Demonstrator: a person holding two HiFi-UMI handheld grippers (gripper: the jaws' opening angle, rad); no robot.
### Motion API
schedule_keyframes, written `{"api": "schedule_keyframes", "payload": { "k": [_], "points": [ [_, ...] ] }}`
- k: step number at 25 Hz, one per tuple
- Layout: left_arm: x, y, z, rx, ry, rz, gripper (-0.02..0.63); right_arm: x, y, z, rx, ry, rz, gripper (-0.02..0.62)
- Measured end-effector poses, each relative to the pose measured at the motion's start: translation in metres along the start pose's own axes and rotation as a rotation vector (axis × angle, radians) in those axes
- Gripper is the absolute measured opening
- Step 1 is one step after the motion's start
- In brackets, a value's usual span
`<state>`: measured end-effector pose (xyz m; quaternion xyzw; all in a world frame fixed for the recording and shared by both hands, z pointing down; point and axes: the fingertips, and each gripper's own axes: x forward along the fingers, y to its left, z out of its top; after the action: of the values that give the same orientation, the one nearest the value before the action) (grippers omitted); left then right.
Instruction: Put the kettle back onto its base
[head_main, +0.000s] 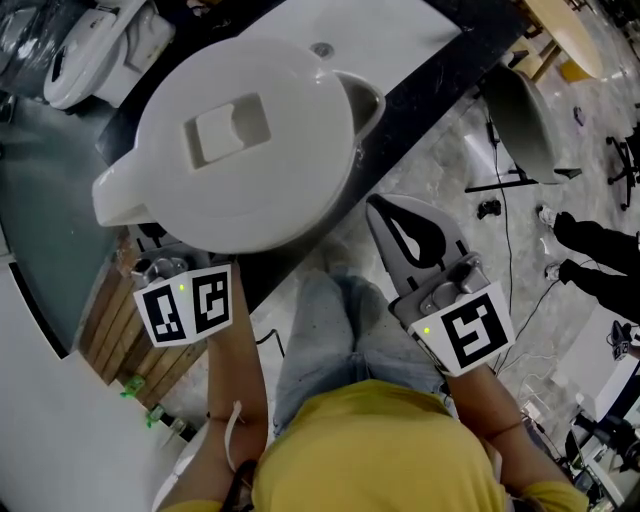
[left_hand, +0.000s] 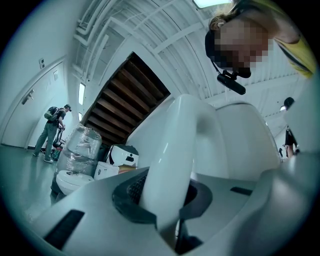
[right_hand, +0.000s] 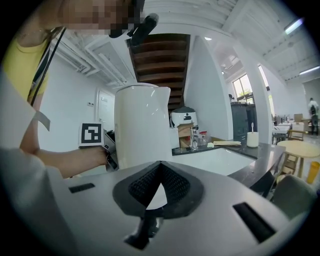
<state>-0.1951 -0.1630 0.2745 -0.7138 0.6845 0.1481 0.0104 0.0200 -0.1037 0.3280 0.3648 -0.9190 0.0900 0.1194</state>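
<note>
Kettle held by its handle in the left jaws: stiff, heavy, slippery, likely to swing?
Likely rigid: the kettle looks like hard moulded plastic. The left gripper holds only the handle, with the wide body off to one side, so it may tend to pivot. The glossy handle could slip. Lid shut, so weight can't be told.

We note kettle (head_main: 250, 150): smooth, glossy white plastic; counter (head_main: 435, 95): dark, polished; slats (head_main: 135, 345): brown, matt wood.
</note>
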Motion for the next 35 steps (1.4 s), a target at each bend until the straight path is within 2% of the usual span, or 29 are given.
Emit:
{"api": "schedule_keyframes", "payload": {
  "k": [17, 23, 30, 35],
  "points": [
    [0.000, 0.005, -0.013, -0.008, 0.012, 0.008, 0.058, 0.013, -0.001, -0.007, 0.006, 0.007, 0.021, 0.015],
    [-0.005, 0.001, -0.015, 0.043, 0.028, -0.011, 0.057, 0.016, -0.001, -0.008, 0.007, 0.009, 0.026, 0.015],
    [-0.010, 0.014, -0.022, -0.015, 0.022, 0.021, 0.057, 0.017, 0.000, -0.012, 0.013, 0.017, 0.026, 0.015],
    [-0.012, 0.011, -0.022, 0.012, 0.004, 0.002, 0.057, 0.017, -0.001, -0.014, 0.020, 0.018, 0.021, 0.015]
  ]
}}
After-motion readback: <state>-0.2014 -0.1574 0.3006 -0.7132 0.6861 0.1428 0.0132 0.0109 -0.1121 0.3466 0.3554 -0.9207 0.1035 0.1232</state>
